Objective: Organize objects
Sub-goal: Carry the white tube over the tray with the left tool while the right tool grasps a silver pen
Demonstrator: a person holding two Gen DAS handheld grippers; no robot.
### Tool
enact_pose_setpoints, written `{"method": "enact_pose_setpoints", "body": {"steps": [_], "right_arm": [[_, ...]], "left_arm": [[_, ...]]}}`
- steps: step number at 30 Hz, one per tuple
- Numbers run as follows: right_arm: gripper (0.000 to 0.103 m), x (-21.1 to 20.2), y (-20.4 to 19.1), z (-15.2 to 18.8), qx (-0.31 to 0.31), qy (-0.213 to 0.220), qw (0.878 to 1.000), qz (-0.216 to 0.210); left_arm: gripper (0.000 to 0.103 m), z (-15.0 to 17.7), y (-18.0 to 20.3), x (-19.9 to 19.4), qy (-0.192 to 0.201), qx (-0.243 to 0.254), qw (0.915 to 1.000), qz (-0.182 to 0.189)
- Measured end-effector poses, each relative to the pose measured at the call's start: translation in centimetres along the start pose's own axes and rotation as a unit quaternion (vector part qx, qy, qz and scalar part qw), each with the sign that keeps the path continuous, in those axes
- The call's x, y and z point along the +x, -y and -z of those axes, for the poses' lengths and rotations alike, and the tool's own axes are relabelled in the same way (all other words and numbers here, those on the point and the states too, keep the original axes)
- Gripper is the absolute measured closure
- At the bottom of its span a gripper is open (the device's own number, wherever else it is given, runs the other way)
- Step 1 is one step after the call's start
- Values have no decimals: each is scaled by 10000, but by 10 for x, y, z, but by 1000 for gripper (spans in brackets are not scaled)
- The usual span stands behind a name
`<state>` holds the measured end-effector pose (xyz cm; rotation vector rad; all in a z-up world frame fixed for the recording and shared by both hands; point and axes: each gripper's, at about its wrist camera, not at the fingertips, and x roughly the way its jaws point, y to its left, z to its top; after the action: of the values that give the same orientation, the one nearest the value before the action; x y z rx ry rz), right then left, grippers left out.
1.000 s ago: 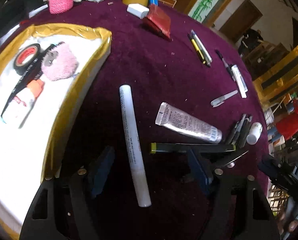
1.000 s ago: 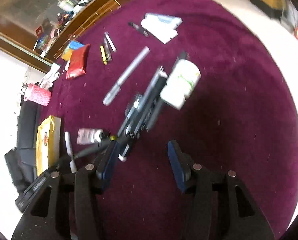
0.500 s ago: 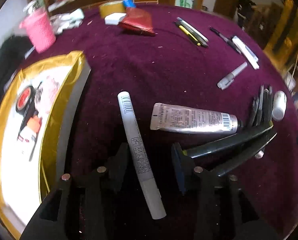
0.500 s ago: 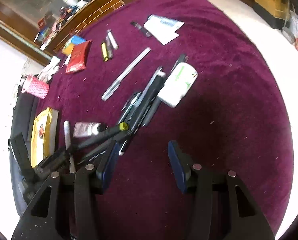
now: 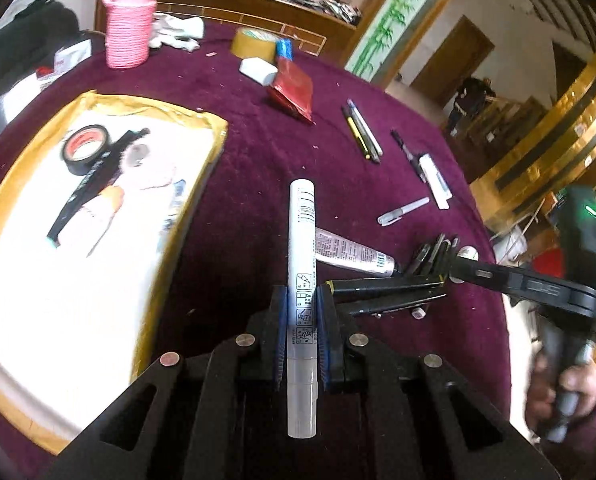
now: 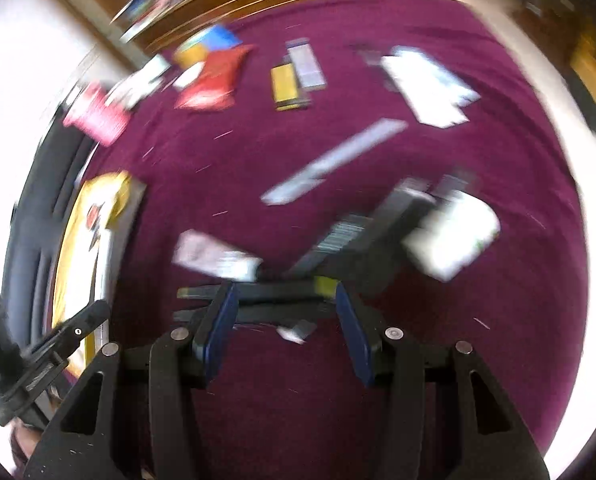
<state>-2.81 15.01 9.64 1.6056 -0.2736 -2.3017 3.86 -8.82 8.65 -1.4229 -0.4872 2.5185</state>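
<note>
While the white paint marker [image 5: 301,264] stands clamped between the fingers of the left gripper [image 5: 302,320], which have just been closing on it, its barrel points away over the maroon tabletop [image 5: 258,168] and appears lifted clear of the cloth. Just to the left lies the gold-rimmed white tray [image 5: 146,264], which already holds a roll of black tape [image 5: 84,148], a black strip and some smaller items washed out by glare. I judge that the tray is the collecting place and the marker is bound for it next.

To the right, a silver tube [image 5: 350,252] and a black marker with a yellow band [image 5: 386,284] lie beside a heap of dark pens [image 5: 434,250]. The right gripper [image 6: 286,320] hovers over that black marker with its fingers apart, holding nothing; its view is blurred.

Much remains: a silver pen [image 5: 402,212], pencils [image 5: 362,132], a red packet [image 5: 292,90], a tape roll [image 5: 254,44] and a pink basket [image 5: 128,30] are scattered across the tabletop.
</note>
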Motion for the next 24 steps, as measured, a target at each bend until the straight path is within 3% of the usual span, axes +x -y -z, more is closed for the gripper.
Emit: {"method": "enact_pose_setpoints", "body": {"steps": [5, 10, 11, 13, 18, 24], "right_arm": [[54, 54, -61, -22, -1309, -390, 9903, 265], [54, 101, -83, -21, -2115, -906, 9708, 673], [49, 106, -85, -19, -2259, -920, 9675, 674], [49, 109, -92, -15, -2473, -885, 9611, 856], [65, 105, -96, -8, -2447, -1005, 9602, 894], [89, 87, -91, -6, -1708, -941, 9800, 388]], "left_arm": [[92, 8, -18, -29, 141, -215, 9997, 40], [92, 15, -43, -52, 305, -435, 9985, -99], [92, 16, -48, -55, 331, -479, 9982, -135], [92, 17, -60, -60, 357, -576, 9975, -178], [92, 15, -87, -65, 411, -761, 9960, -231], [92, 7, -114, -71, 440, -847, 9950, -297]]}}
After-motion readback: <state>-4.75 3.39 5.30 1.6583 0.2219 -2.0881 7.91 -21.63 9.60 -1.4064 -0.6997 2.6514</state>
